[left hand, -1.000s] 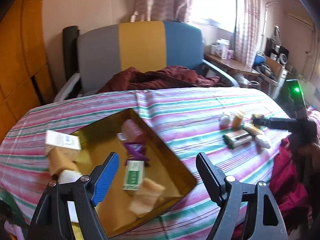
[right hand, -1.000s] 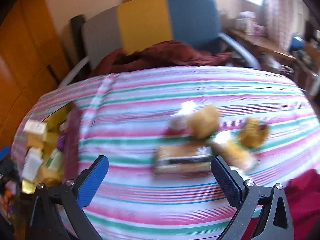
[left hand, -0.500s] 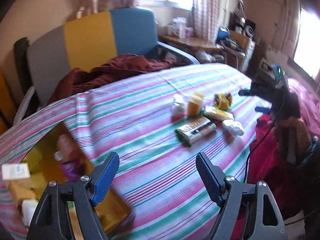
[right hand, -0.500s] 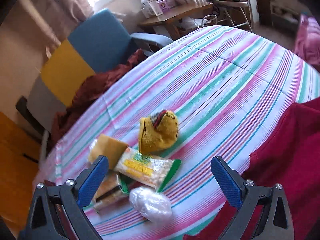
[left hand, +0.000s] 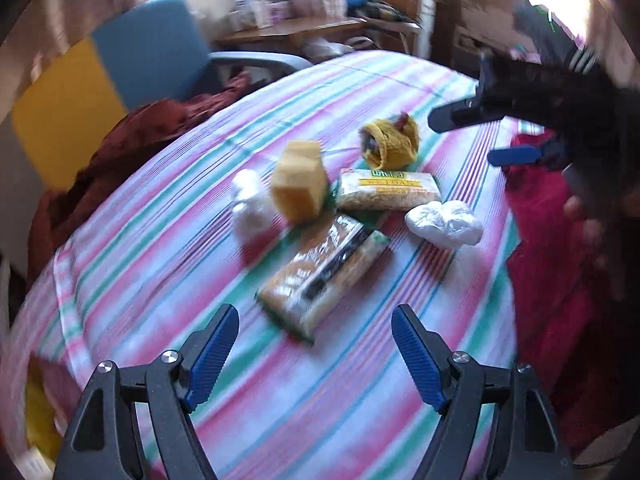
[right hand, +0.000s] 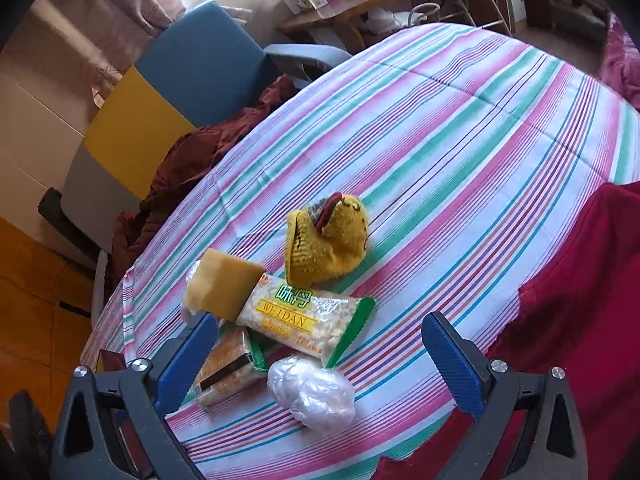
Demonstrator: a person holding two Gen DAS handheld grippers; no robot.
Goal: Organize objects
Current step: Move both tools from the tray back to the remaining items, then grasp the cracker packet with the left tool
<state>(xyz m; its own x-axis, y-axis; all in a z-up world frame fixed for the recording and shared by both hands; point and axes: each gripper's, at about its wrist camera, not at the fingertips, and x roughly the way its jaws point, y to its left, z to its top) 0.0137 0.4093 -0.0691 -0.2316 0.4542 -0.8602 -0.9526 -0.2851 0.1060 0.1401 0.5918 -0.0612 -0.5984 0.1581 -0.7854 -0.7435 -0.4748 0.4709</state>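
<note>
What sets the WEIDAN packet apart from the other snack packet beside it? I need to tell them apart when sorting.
The WEIDAN packet has a yellow label band and pale contents; the other snack packet carries a dark stripe over browner contents. The WEIDAN packet lies nearer the yellow knitted item, overlapping the other packet's end; the other packet sits lower, by the right tool's left finger. Both are clear wrappers with green ends, flat on the striped cloth.
</note>
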